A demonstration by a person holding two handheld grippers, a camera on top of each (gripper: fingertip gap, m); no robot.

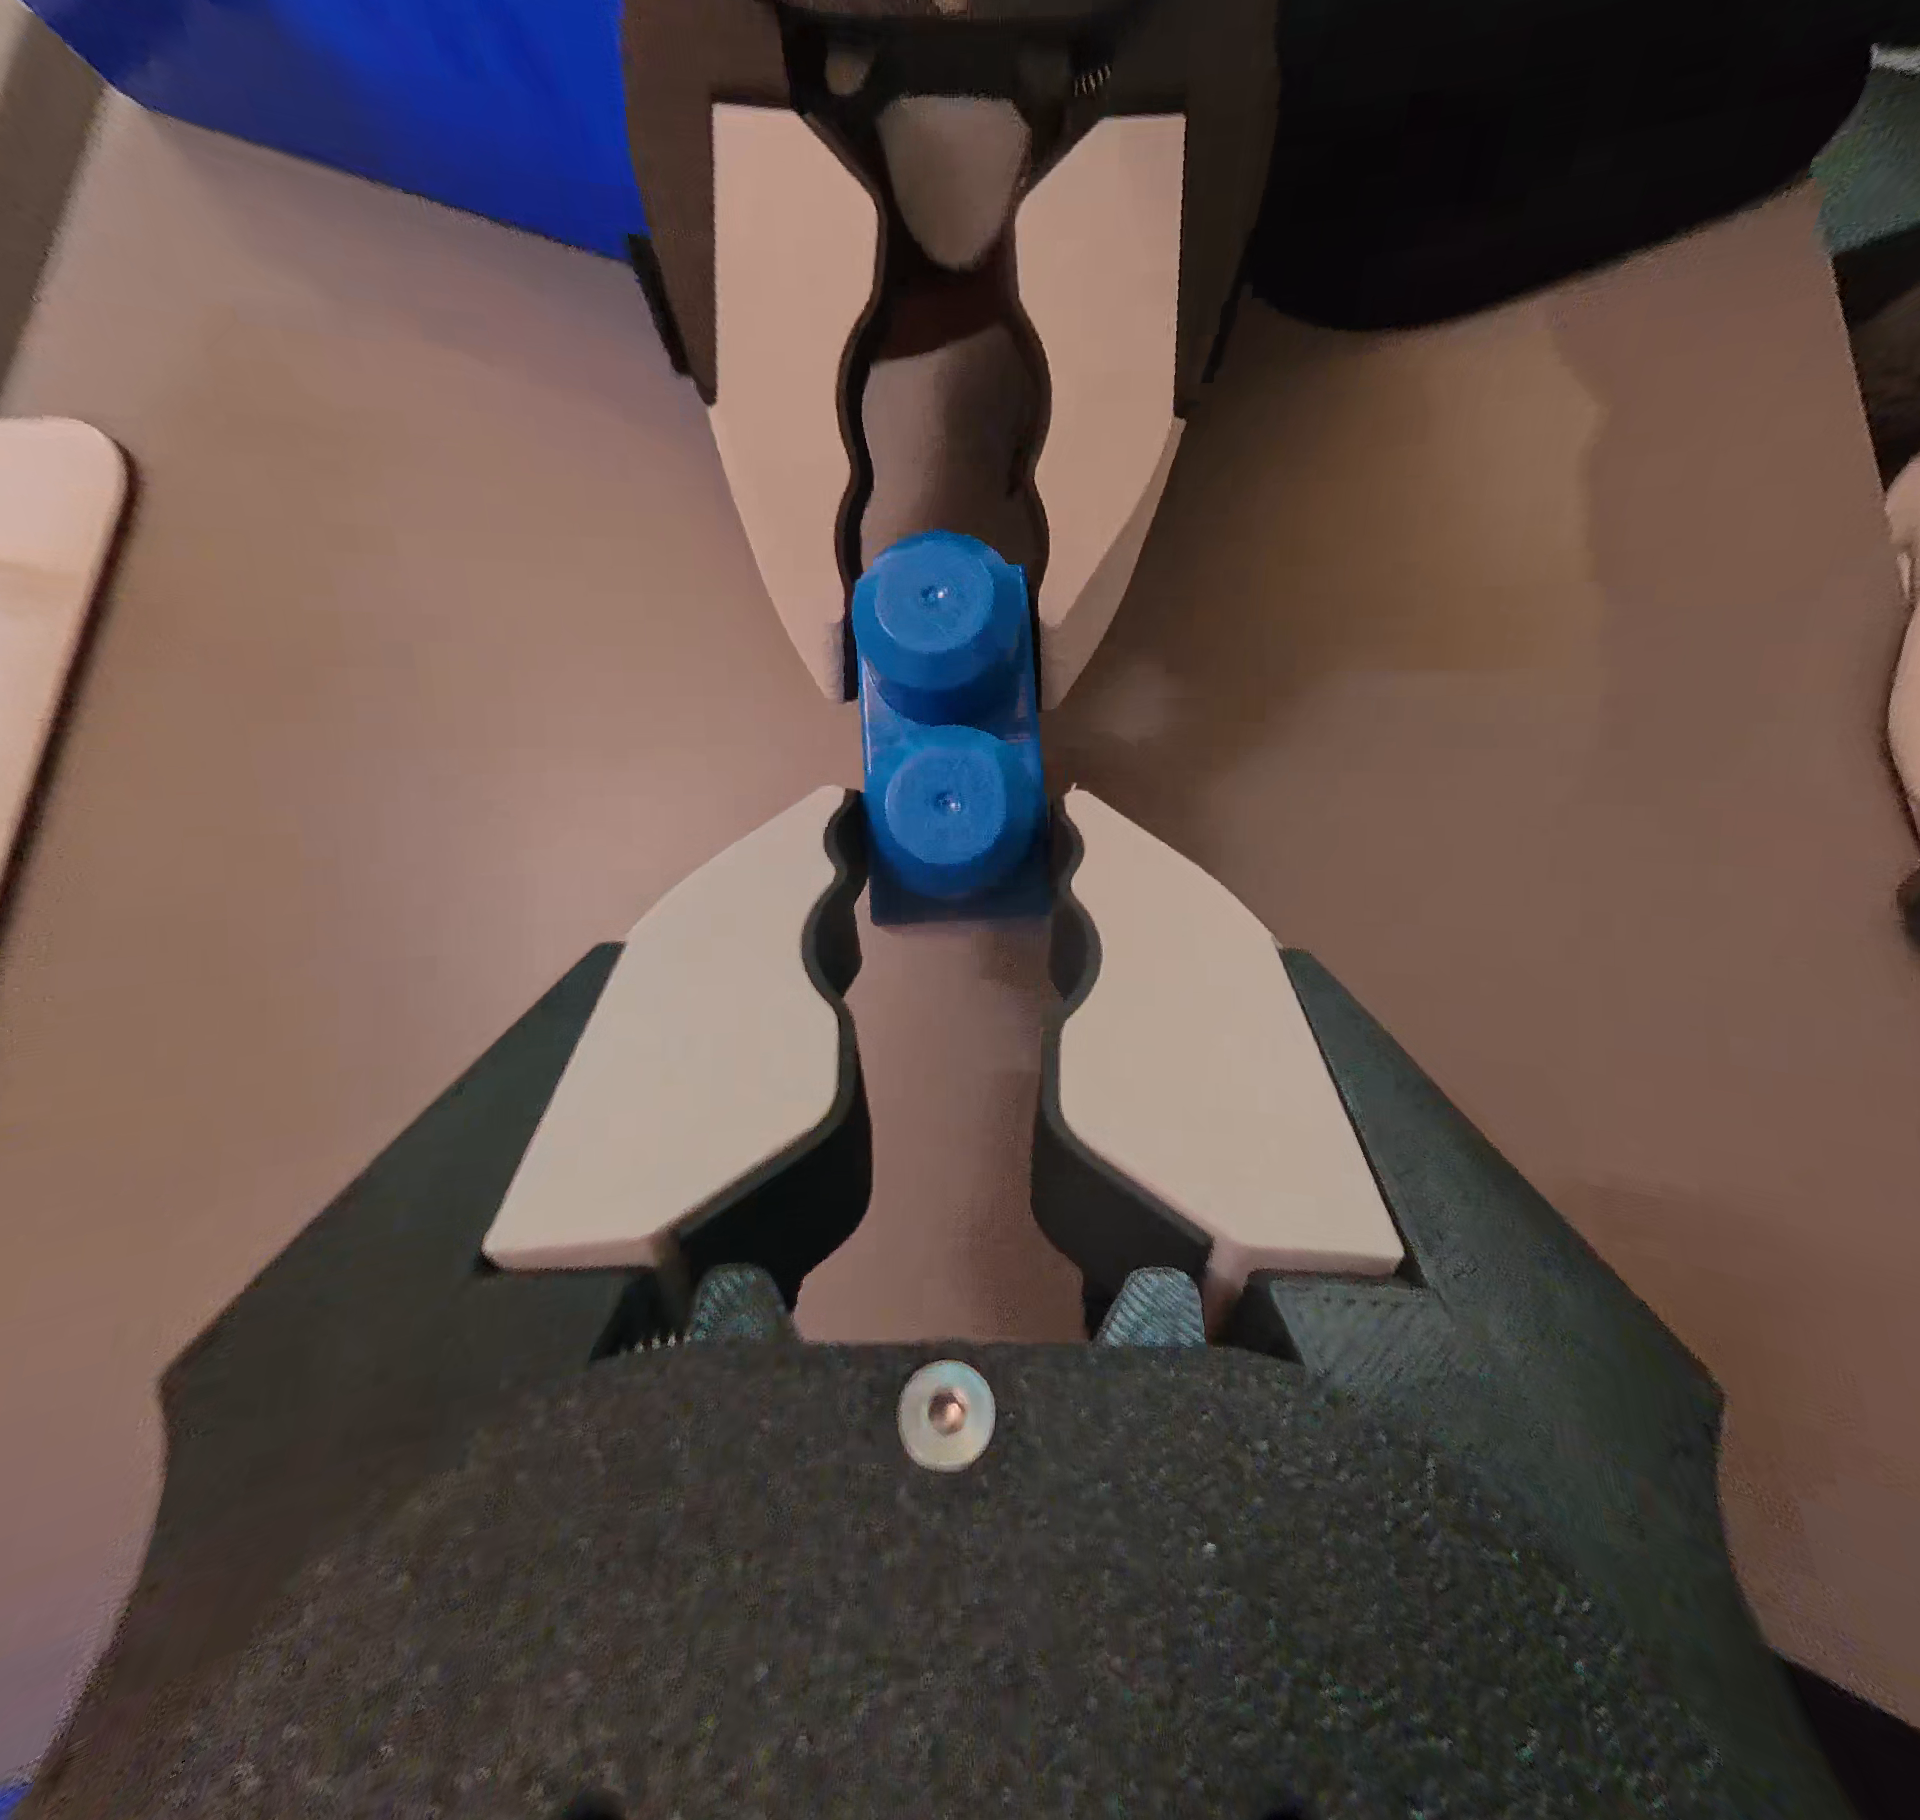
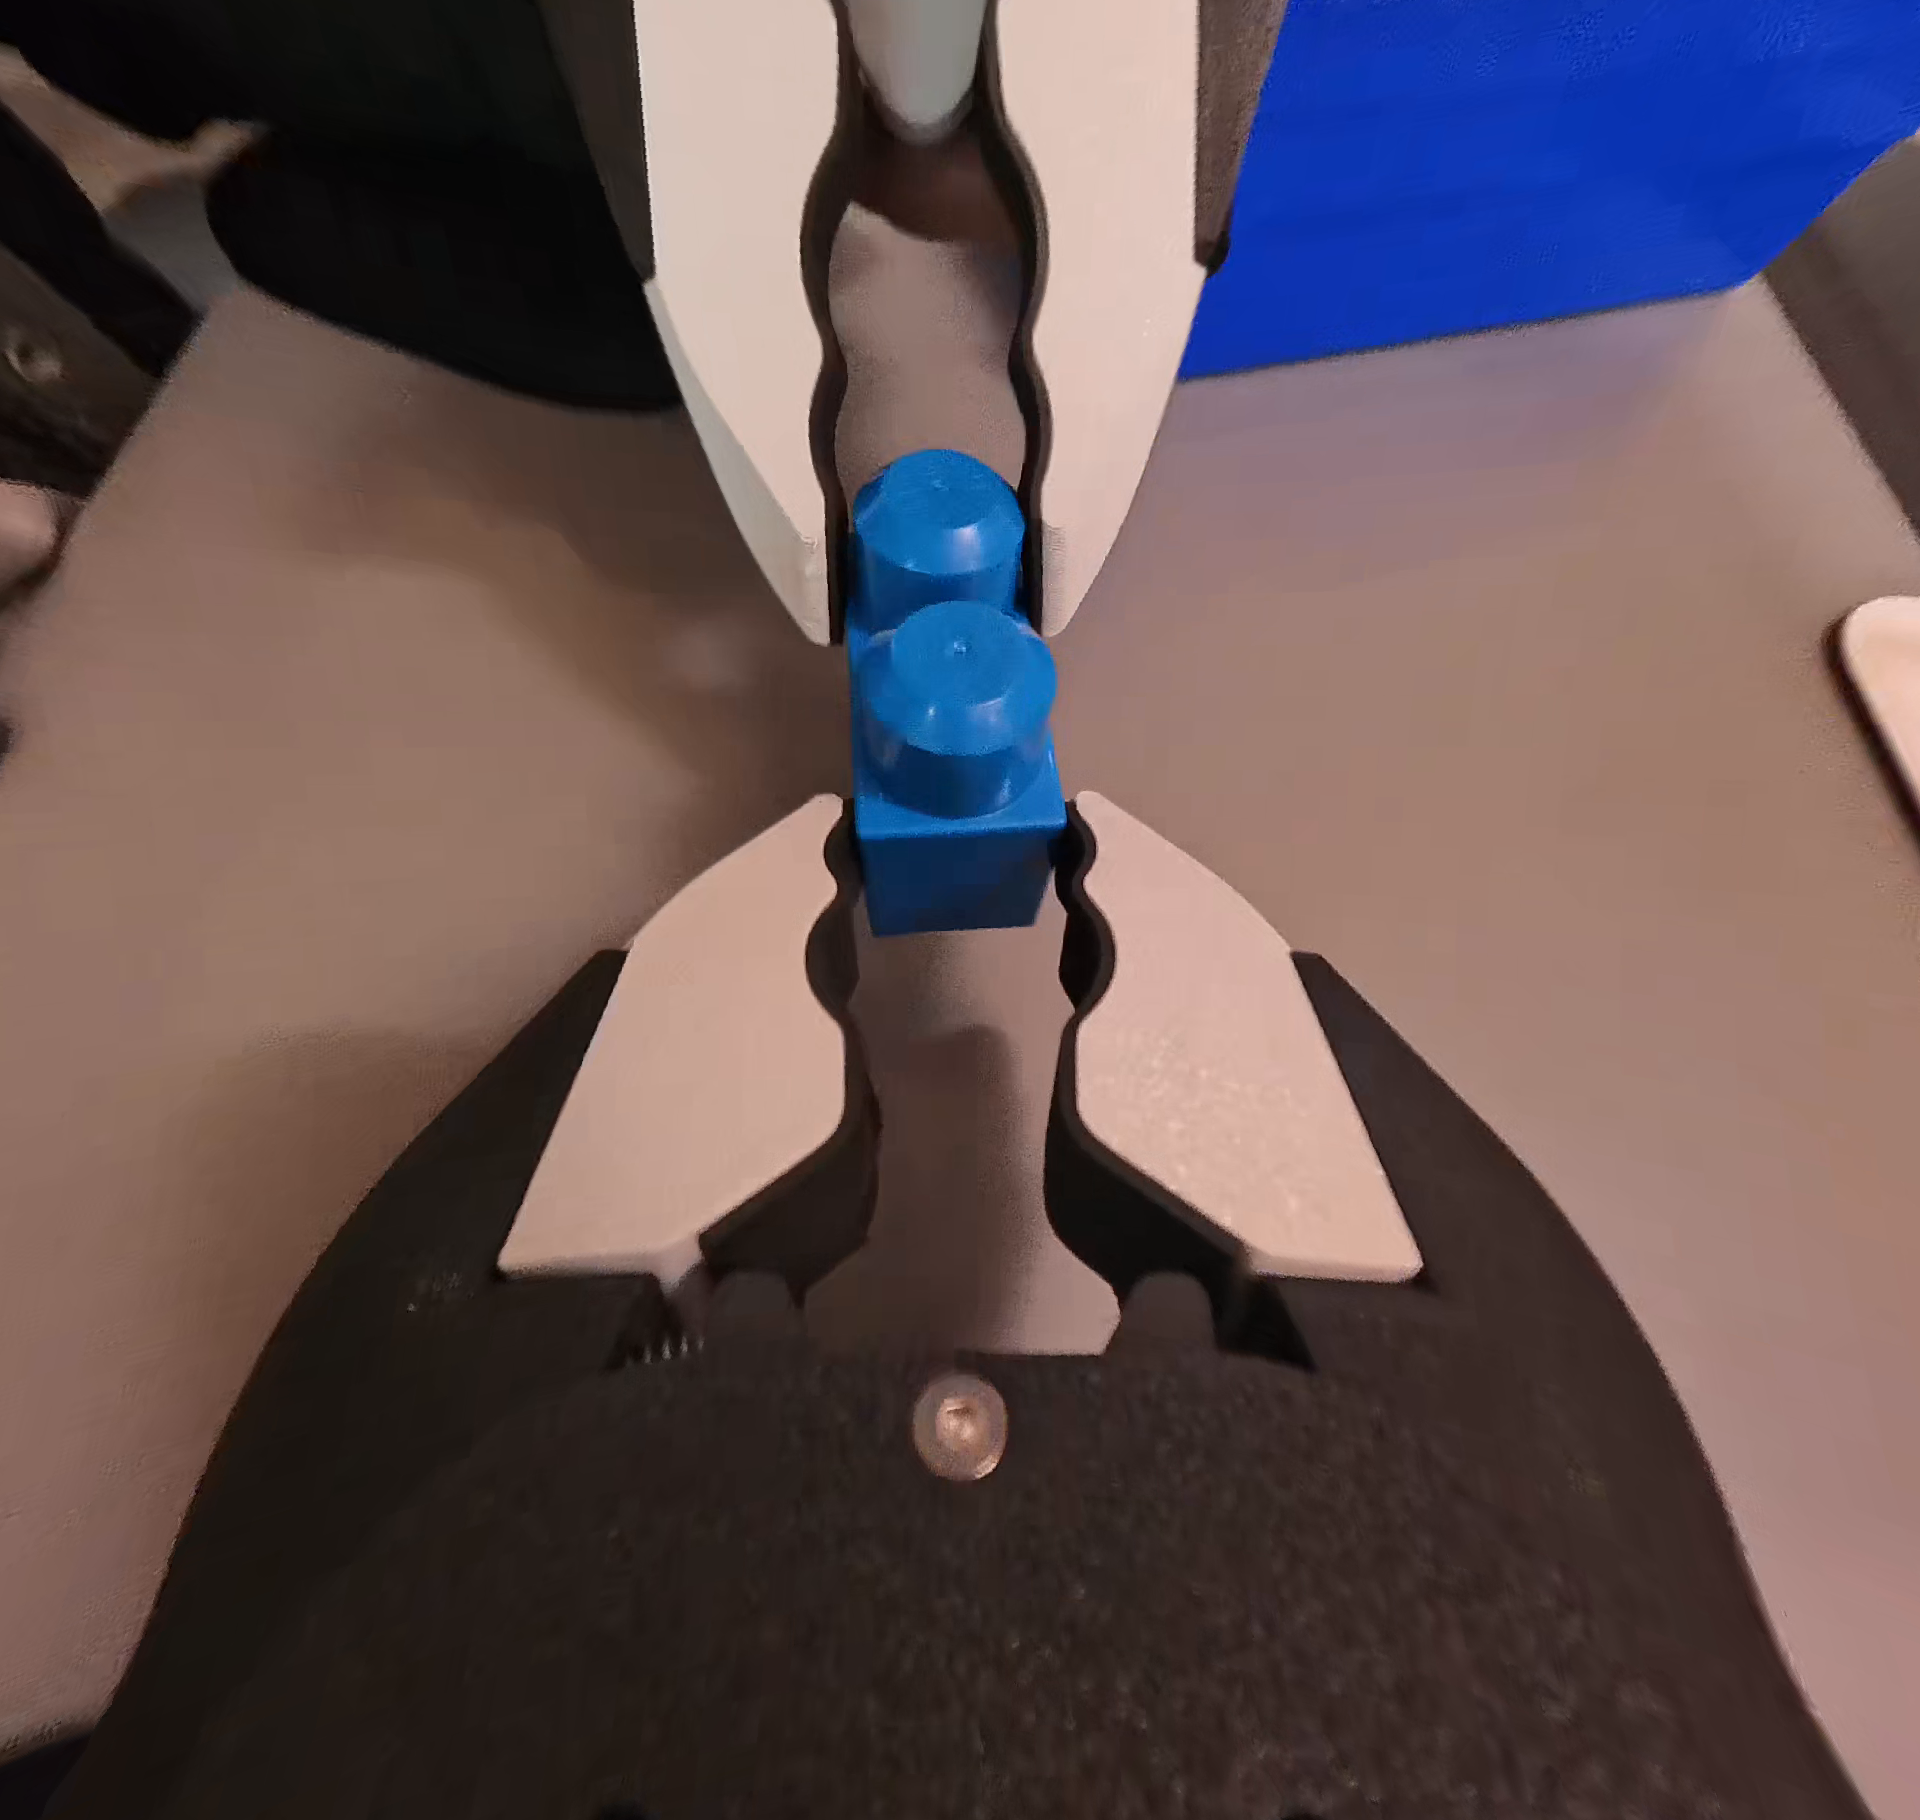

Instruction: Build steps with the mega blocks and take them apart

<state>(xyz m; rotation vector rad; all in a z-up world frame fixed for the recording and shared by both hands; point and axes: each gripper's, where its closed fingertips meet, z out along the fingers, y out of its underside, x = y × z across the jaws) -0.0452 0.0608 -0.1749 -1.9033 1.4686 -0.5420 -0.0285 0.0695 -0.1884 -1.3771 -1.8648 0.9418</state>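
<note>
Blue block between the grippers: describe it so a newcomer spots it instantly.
Start at the grey table, in front of the blue bin. Two grippers face each other there, left gripper and right gripper, jaws shut on opposite ends of one blue block. It has two round studs in a row and is the only block outside the bin.

A smooth grey-brown tabletop (image 2: 1455,835) is seen under everything, lit softly from above with faint glare patches. A deep blue plastic bin (image 2: 1558,160) is parked beyond the tongs, up to the right in the right wrist view. A pale rounded-corner board (image 1: 52,544) is laid off to the left in the left wrist view. Behind the tongs it's mostly dark.
</note>
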